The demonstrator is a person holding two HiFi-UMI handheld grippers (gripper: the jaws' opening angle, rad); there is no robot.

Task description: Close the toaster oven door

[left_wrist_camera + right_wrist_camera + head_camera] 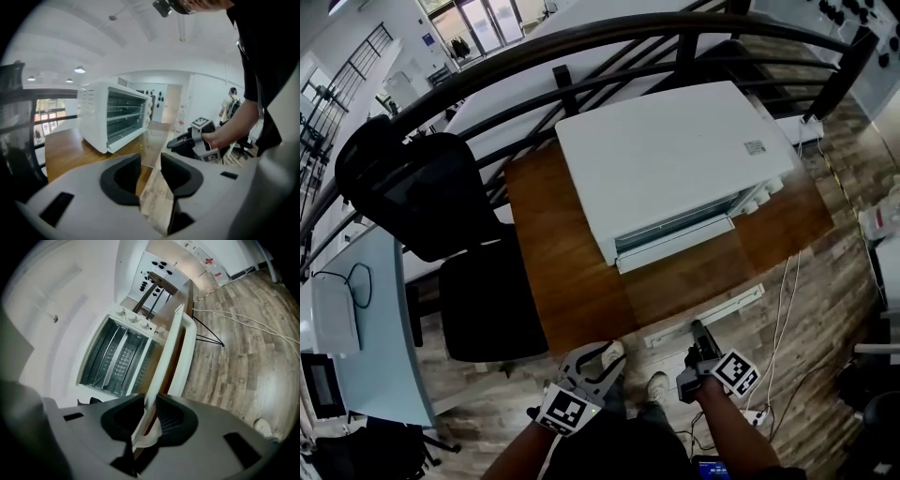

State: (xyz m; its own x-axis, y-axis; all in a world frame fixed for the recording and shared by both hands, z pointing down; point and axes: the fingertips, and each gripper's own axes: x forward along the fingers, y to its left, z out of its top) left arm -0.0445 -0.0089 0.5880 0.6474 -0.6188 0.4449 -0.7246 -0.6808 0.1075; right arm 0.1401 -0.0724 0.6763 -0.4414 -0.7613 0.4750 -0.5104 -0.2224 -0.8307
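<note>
The white toaster oven (675, 159) stands on a wooden table (562, 244), its glass door (689, 286) hanging open and flat toward me, white handle (703, 316) at the near edge. My right gripper (701, 333) is at that handle. In the right gripper view the door's white edge (176, 352) runs between the jaws of the right gripper (150, 404), and the pads close on it. My left gripper (598, 356) hovers by the table's near edge, open and holding nothing. In the left gripper view the oven (112, 117) and door (157, 138) lie ahead of the left gripper (151, 161).
A black office chair (431, 197) and a dark seat (487, 300) stand left of the table. A black railing (628, 37) curves behind the oven. Cables (780, 328) trail over the wood floor at right. A pale desk (356, 309) is at far left. A person (231, 101) stands far off.
</note>
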